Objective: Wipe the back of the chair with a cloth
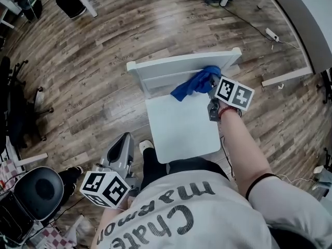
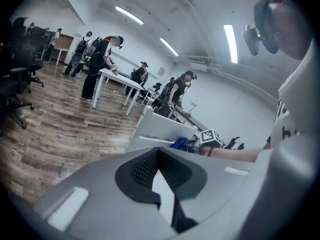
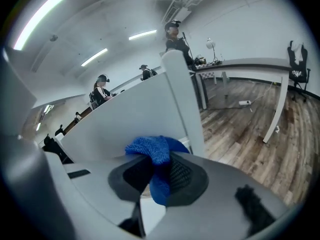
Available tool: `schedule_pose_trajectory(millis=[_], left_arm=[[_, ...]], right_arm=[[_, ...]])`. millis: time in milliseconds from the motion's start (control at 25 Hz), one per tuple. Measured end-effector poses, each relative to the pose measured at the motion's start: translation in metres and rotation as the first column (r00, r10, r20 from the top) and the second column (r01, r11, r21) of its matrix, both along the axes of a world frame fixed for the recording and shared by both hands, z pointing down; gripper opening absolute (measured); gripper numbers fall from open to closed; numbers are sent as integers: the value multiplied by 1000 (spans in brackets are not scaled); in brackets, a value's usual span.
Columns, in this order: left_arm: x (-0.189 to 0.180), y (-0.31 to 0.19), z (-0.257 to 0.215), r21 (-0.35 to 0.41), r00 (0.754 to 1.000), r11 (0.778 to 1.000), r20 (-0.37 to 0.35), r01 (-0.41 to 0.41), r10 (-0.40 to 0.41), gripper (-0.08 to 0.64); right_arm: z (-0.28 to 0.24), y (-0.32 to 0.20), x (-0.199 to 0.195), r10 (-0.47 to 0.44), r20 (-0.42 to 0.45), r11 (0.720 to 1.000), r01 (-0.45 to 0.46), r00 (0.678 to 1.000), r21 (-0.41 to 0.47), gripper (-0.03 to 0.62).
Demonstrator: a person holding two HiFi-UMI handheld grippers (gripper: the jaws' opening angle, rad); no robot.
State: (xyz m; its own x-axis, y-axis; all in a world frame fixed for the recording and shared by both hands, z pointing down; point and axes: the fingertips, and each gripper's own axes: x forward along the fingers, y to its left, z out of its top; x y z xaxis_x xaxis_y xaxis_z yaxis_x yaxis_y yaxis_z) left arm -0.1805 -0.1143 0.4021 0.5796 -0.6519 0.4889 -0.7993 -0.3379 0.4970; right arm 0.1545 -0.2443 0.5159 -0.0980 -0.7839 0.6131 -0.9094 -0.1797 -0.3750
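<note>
While the person stands over the white chair point(image 1: 181, 131), the right gripper point(image 1: 211, 88) is clamped on a blue cloth point(image 1: 193, 83). The bunched cloth is pressed against the chair back point(image 1: 166, 69) near its right end, at about 1 o'clock from the seat. The left gripper point(image 1: 122, 148) hangs at 7 o'clock off the seat, beside the person's leg, jaws together with nothing between them, above the wood floor point(image 1: 93, 87).
</note>
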Motion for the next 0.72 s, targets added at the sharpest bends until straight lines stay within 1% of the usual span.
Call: schedule_pose_trajectory(millis=[160,280,400,480,560,640,720], left_arm=[[5,1,-1,6,1000,1000,10,-12,12,8],[10,2,0,7,1000,1000,11,-17,17,9],[15,2,1,0,1000,1000,12,-23,23,9],[18,3,1,3,999,999,9,-35,35,9],[20,5,2,10,999,999,4,-47,47,9],[18,7,3,10,999,999,6,-43,43,9],[13,8,4,7,1000,1000,9,-23,23,9]], right_arm=[[1,2,34,58,-21,998,-58,998,0,67],[1,3,48,38,-63,999,-38,997,-7,69],[2,4,46,18,-68,1000,-18,997,-7,69],[6,7,32,-17,-61,1000,16,998,-16,69],[12,10,8,-80,-55,996,79,995,-36,69],[20,14,-23,-154,-48,987,151,987,-60,69],[27,15,-54,-228,-44,972,224,973,-76,69]])
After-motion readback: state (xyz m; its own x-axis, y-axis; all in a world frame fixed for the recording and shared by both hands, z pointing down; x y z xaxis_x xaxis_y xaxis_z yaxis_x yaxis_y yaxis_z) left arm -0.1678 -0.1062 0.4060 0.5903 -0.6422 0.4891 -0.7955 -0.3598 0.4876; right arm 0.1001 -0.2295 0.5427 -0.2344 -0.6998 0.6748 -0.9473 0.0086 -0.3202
